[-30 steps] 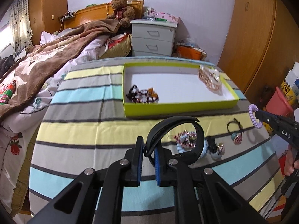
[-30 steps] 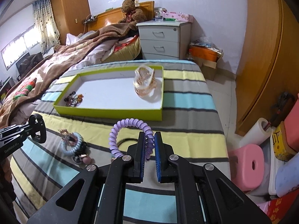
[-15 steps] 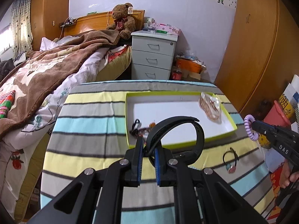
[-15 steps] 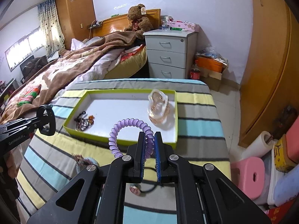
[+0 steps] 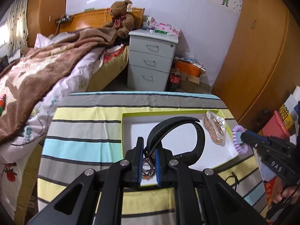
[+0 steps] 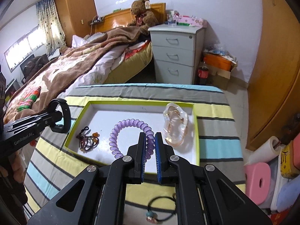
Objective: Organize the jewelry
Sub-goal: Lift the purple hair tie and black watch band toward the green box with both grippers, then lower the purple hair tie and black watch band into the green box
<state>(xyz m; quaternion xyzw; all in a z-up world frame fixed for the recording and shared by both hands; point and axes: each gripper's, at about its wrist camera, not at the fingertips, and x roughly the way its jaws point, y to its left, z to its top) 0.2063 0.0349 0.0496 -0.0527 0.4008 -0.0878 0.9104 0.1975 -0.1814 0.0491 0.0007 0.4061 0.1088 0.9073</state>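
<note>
Worktop (image 6: 211,116), striped cloth — bore a green-rimmed tray (image 6: 196,131) with white floor, the collecting place, already holding a clear shoe-shaped dish (image 6: 175,125) and a dark beaded tangle (image 6: 88,139). Left gripper (image 5: 148,159): fingers clamped on a black band (image 5: 198,140), held above the tray, presumably for depositing. Right gripper (image 6: 150,151): fingers pinched on a purple coil hair tie (image 6: 129,124) above the tray; a small charm tie (image 6: 159,212) lay outside — unsorted.

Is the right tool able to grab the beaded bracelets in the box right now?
Probably not yet. The right tool is already shut on the purple spiral hair tie, so it has no free grip. Nothing covers the beaded bracelets in the green box, so once it lets go the way looks open.
</note>
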